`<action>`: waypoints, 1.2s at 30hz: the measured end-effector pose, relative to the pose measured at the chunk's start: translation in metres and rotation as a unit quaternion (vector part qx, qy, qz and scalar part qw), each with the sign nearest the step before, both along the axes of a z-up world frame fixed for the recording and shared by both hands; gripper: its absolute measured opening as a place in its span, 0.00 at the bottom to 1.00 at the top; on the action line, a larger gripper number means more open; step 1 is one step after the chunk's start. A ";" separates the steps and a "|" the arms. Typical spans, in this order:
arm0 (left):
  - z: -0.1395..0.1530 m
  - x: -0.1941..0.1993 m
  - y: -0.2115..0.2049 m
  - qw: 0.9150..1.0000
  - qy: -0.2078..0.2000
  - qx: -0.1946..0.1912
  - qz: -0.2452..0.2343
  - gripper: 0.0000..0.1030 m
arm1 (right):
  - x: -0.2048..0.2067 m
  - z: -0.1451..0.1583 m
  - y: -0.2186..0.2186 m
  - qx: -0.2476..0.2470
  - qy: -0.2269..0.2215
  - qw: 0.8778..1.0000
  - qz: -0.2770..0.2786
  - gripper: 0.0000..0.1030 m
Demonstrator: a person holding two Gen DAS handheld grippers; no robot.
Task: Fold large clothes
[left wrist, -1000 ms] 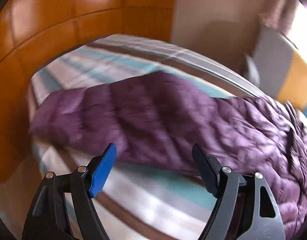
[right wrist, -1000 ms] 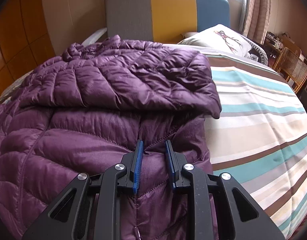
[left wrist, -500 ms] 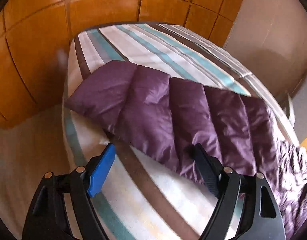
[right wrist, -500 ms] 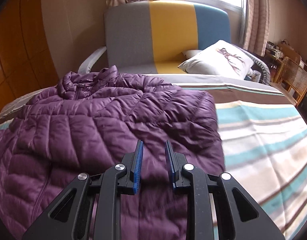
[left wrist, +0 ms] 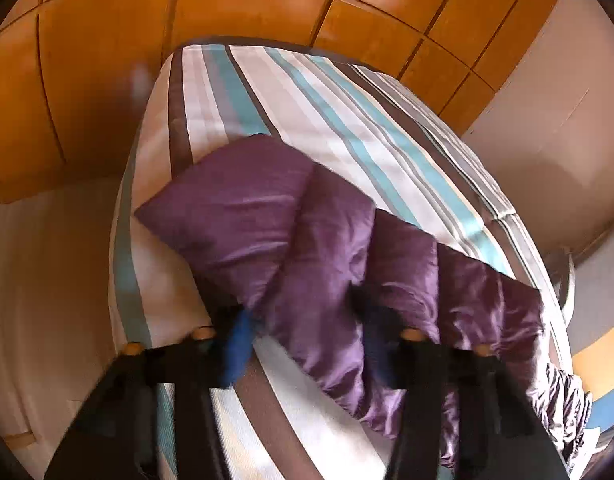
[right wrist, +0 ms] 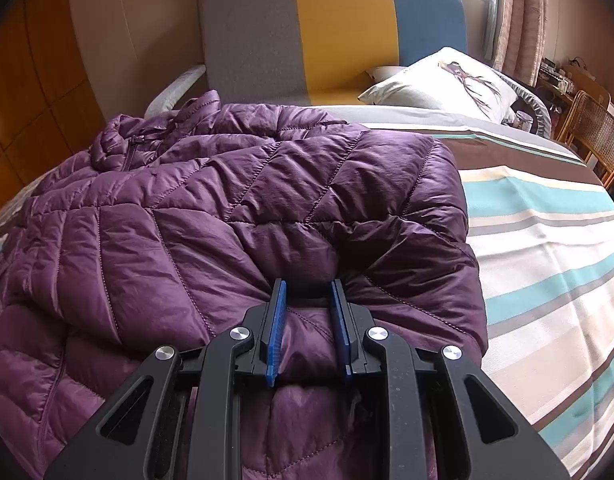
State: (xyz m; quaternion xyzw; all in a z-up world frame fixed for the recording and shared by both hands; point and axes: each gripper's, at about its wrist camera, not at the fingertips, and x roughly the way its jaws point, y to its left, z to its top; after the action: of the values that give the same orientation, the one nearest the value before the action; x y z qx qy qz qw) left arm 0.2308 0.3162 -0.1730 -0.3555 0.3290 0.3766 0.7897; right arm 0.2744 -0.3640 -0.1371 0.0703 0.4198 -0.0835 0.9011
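On the bed [right wrist: 547, 264], striped cover, a purple jacket [right wrist: 235, 208] lies across the near-left part, collar end toward the far headboard [right wrist: 335, 32]. Right gripper [right wrist: 307, 320]: jaws narrow, clamped on a bunched fold of jacket near its right edge, padding bulging between the pads. That panel looks already folded inward over the body, so one side fold seems roughly in place, not yet released. Left gripper [left wrist: 307, 344]: jaws closing around the near edge of the sleeve [left wrist: 291, 240], which lies stretched out flat over the stripes toward the bed's far corner; fabric sits between the fingers, but the view is motion-blurred, so I can't say the pads bite yet, probably just short of contact. My read: early-to-mid fold. Done: jacket laid out, right side brought in. Left: grab the sleeve, fold it across the body, match the left side, then fold bottom to top and flatten. Puffy quilted shell will spring back, expect it to need pressing. Surface: soft mattress, stripes in teal, brown, cream and grey, free area on the right. Room: grey-yellow-blue headboard at the far end, a white pillow [right wrist: 443, 80] with a printed figure just in front of it to the right, curtains [right wrist: 519, 20] and window behind, a cane chair [right wrist: 595, 132] far right, orange wood panels [left wrist: 227, 8] on the wall beyond the sleeve end.
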 end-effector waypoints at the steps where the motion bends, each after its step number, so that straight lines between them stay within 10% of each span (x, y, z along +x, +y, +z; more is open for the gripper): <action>1: 0.000 0.000 0.001 1.000 -0.005 -0.002 0.000 0.32 | -0.001 0.000 -0.001 0.000 -0.001 1.000 0.000 0.23; 7: 0.002 -0.002 0.000 0.999 -0.036 -0.022 0.007 0.09 | -0.002 0.000 -0.001 -0.003 -0.002 1.000 0.000 0.23; 16: 0.049 0.011 -0.054 0.993 -0.070 0.086 -0.050 0.06 | -0.002 0.000 -0.001 0.000 -0.004 1.000 -0.001 0.23; 25: 0.094 0.050 -0.185 0.941 -0.091 0.225 -0.236 0.06 | -0.002 0.000 -0.001 0.001 -0.005 1.000 -0.001 0.23; 36: 0.108 0.086 -0.333 0.880 -0.113 0.227 -0.402 0.06 | -0.002 0.000 -0.001 0.003 -0.006 1.000 -0.002 0.23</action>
State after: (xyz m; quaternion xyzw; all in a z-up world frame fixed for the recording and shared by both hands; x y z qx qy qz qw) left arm 0.3164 -0.0164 -0.0653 -0.0439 0.2574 0.0481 0.9641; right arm 0.2728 -0.3652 -0.1368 0.0740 0.4146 -0.0832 0.9031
